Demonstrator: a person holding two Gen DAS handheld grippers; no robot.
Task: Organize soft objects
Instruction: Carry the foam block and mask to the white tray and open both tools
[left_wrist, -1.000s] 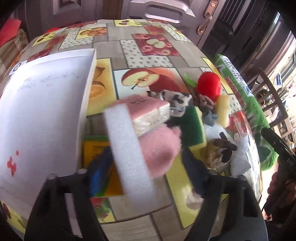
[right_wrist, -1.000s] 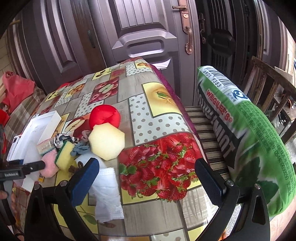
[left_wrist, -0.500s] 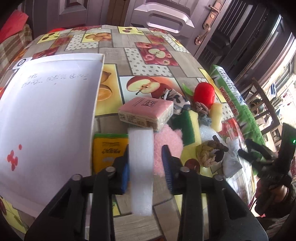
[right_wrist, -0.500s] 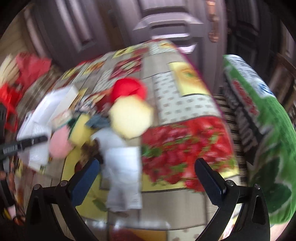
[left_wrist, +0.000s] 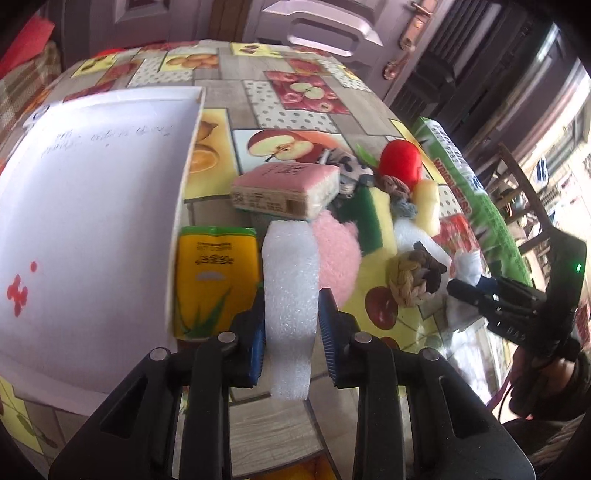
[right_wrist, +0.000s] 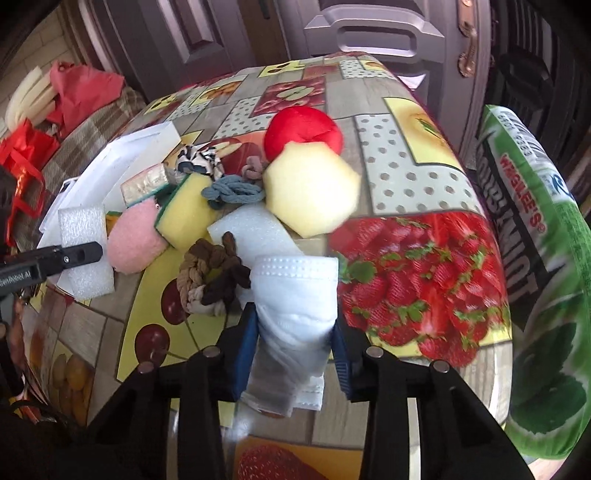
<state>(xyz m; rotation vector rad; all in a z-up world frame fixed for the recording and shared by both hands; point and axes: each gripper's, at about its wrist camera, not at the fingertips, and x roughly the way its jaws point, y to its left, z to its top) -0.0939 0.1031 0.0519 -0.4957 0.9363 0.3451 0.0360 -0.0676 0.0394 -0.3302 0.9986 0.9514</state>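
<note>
My left gripper (left_wrist: 291, 328) is shut on a white foam strip (left_wrist: 290, 295), held just above the table beside the white box (left_wrist: 92, 221). The strip and left gripper also show in the right wrist view (right_wrist: 85, 254). My right gripper (right_wrist: 293, 343) is shut on a folded white cloth (right_wrist: 295, 295) at the table's near edge. A pile of soft things lies between: pink puff (right_wrist: 135, 240), yellow-green sponge (right_wrist: 184, 210), red plush ball (right_wrist: 303, 133), pale yellow foam hexagon (right_wrist: 312, 192), brown braided rope (right_wrist: 210, 273), white foam piece (right_wrist: 251, 232).
A pink tissue pack (left_wrist: 286, 188) and a yellow pack (left_wrist: 216, 280) lie beside the box. A large green mint-branded bag (right_wrist: 535, 258) stands off the table's right edge. Doors stand behind the table; red bags (right_wrist: 74, 92) sit at far left.
My left gripper closed on the foam strip and lifted it back from the pile. My right gripper swung left over the cloth and closed on it.
</note>
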